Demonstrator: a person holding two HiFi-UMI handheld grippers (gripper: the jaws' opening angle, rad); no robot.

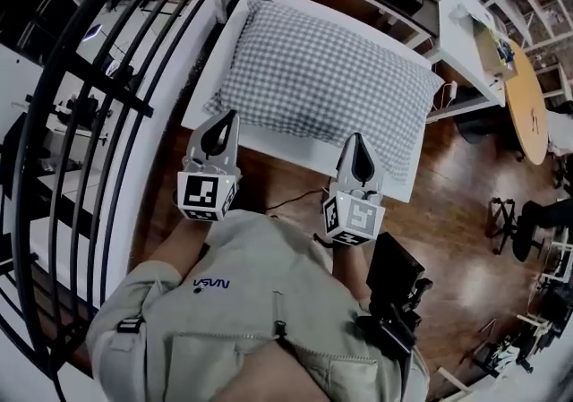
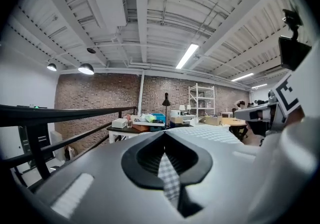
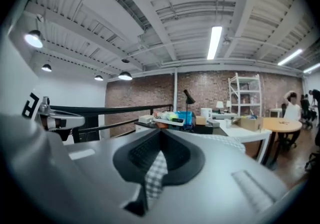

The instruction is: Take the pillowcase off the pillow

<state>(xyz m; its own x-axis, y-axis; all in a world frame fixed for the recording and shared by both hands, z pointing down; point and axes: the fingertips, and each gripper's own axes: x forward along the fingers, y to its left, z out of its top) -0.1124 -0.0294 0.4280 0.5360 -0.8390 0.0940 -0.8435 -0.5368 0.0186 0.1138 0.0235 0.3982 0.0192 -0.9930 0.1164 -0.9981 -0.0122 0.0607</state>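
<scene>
The left gripper (image 1: 227,118) and right gripper (image 1: 355,142) each have their jaws pressed together on a fold of the grey-and-white checked fabric pillowcase (image 1: 322,78), one near each end of its lower edge in the head view. The covered pillow lies beyond the jaws towards the top of the frame, its long axis running from left to lower right, so both hands are about equally near. It rests on a white rectangular tabletop (image 1: 295,152). A black metal railing (image 1: 81,123) curves down the left, and a brown wooden floor (image 1: 457,212) fills the right.
</scene>
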